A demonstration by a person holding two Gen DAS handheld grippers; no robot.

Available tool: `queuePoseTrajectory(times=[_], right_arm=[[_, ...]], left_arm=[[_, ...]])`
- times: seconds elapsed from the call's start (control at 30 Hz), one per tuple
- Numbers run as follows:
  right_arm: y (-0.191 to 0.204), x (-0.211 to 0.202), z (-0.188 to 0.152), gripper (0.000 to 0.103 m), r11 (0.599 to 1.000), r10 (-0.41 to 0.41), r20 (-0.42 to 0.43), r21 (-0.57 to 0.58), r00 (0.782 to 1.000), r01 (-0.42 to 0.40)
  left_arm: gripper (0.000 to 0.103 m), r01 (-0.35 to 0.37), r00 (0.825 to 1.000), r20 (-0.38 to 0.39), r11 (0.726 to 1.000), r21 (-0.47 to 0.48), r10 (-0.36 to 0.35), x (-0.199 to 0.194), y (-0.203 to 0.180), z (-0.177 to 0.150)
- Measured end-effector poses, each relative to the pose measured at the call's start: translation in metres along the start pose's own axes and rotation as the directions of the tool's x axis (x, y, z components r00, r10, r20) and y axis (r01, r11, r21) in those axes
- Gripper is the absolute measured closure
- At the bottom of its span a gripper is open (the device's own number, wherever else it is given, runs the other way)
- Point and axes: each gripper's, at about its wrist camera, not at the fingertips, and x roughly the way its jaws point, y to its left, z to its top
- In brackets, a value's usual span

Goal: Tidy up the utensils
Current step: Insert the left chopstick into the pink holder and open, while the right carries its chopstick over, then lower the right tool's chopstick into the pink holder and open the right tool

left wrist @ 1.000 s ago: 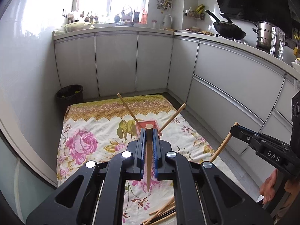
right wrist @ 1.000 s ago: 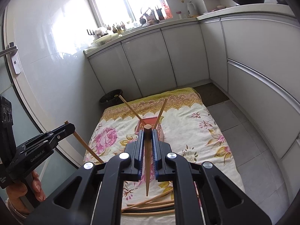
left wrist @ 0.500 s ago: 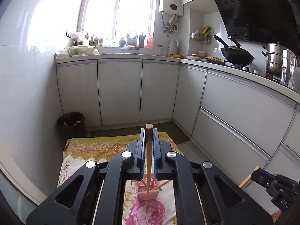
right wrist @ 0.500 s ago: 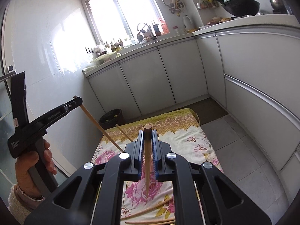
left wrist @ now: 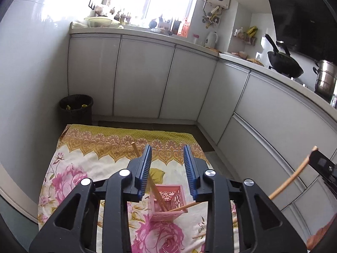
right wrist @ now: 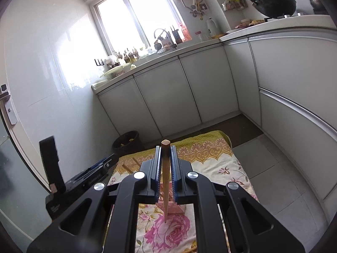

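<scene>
L gripper open over pink holder

Both grippers, left gripper and right gripper, have black plastic frames, silver round screws and blue ribbed pads.

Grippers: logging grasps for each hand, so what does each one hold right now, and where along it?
The left gripper is open, holding nothing. The right gripper is shut on a chopstick, gripped near its thick top end, tip pointing down.
</scene>
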Motion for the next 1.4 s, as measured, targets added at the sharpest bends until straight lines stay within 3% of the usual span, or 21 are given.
queuePoseTrajectory(times=[0.13, 0.33, 0.73, 0.83, 0.87, 0.93, 1.03, 1.1, 1.17, 1.3, 1.4], right_arm=[[0.018, 0.018, 0.017, 0.094, 1.0, 0.001, 0.049, -0.025, 0.999, 0.0], [0.04, 0.053, 0.028, 0.094, 0.994, -0.034, 0.086, -0.096, 0.996, 0.043], [0.027, 0.126, -0.023, 0.094, 0.992, -0.102, -0.025, -0.083, 0.994, 0.1], [0.023, 0.129, -0.027, 0.091, 0.991, -0.118, -0.052, -0.062, 0.992, 0.115], [0.022, 0.126, -0.026, 0.089, 0.991, -0.121, -0.047, -0.059, 0.992, 0.118], [0.022, 0.117, -0.021, 0.072, 0.99, -0.133, -0.027, -0.055, 0.991, 0.131], [0.018, 0.092, -0.011, 0.042, 0.989, -0.147, 0.034, -0.029, 0.989, 0.148], [0.016, 0.074, -0.006, 0.016, 0.984, -0.176, 0.088, -0.017, 0.98, 0.178], [0.012, 0.054, -0.004, 0.008, 0.981, -0.193, 0.141, 0.004, 0.971, 0.194], [-0.002, 0.021, -0.008, 0.007, 0.974, -0.227, 0.125, 0.044, 0.966, 0.223], [-0.02, -0.006, -0.021, 0.007, 0.965, -0.252, 0.086, 0.095, 0.964, 0.244]], left_arm=[[0.06, -0.012, 0.999, 0.044, 0.998, -0.062, 0.015, -0.027, 0.021, 0.001], [0.059, -0.064, 0.998, 0.024, 0.996, -0.065, 0.065, -0.04, 0.044, -0.012], [0.059, -0.104, 0.994, -0.046, 0.992, -0.077, 0.1, -0.029, 0.069, -0.025], [0.053, -0.117, 0.993, -0.041, 0.991, -0.069, 0.115, -0.032, 0.069, -0.025], [0.051, -0.118, 0.993, -0.038, 0.991, -0.069, 0.115, -0.035, 0.07, -0.025], [0.05, -0.118, 0.993, -0.034, 0.991, -0.069, 0.116, -0.039, 0.07, -0.025], [0.044, -0.112, 0.993, -0.037, 0.991, -0.066, 0.11, -0.043, 0.067, -0.025], [0.039, -0.115, 0.993, -0.035, 0.992, -0.057, 0.113, -0.047, 0.063, -0.025], [0.025, -0.115, 0.993, -0.024, 0.992, -0.06, 0.114, -0.053, 0.06, -0.025], [0.01, -0.113, 0.994, -0.01, 0.992, -0.049, 0.113, -0.064, 0.049, -0.026], [0.007, -0.093, 0.995, -0.031, 0.995, -0.02, 0.093, -0.067, 0.038, -0.03]])
